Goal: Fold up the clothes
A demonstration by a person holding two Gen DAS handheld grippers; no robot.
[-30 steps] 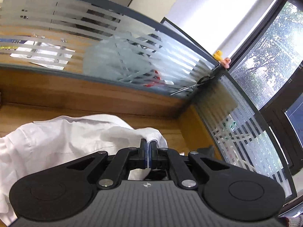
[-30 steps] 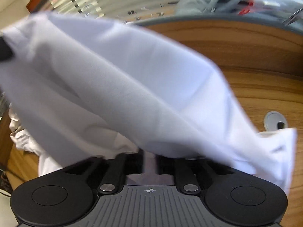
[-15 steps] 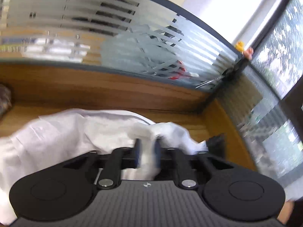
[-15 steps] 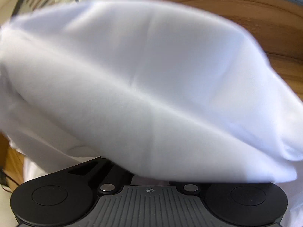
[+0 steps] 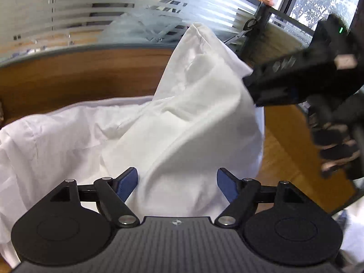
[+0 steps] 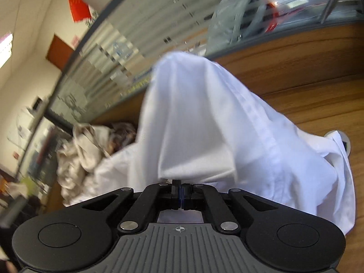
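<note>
A white shirt [image 5: 182, 125] lies crumpled on the wooden desk [image 5: 68, 77], with one part pulled up into a peak. In the left wrist view my left gripper [image 5: 177, 177] hangs low over it. Its jaws are opening wide, and a fold of the shirt sits between the blue pads [image 5: 129, 179] without being pressed. My right gripper [image 5: 250, 82] comes in from the right and pinches the raised cloth. In the right wrist view my right gripper [image 6: 180, 188] is shut on the shirt [image 6: 204, 125], which drapes up and over in front of it.
A heap of other clothes [image 6: 79, 154] lies at the desk's far left. A frosted glass partition [image 5: 91, 11] walls the back and right side, with scissors [image 5: 241, 34] on its corner. A grommet [image 6: 341, 136] shows beside the shirt. A gloved hand [image 5: 336, 145] holds the right gripper.
My left gripper went from shut on the cloth to wide open and sank toward the shirt. My right gripper closed on the shirt and lifted it, swinging into the left view.
</note>
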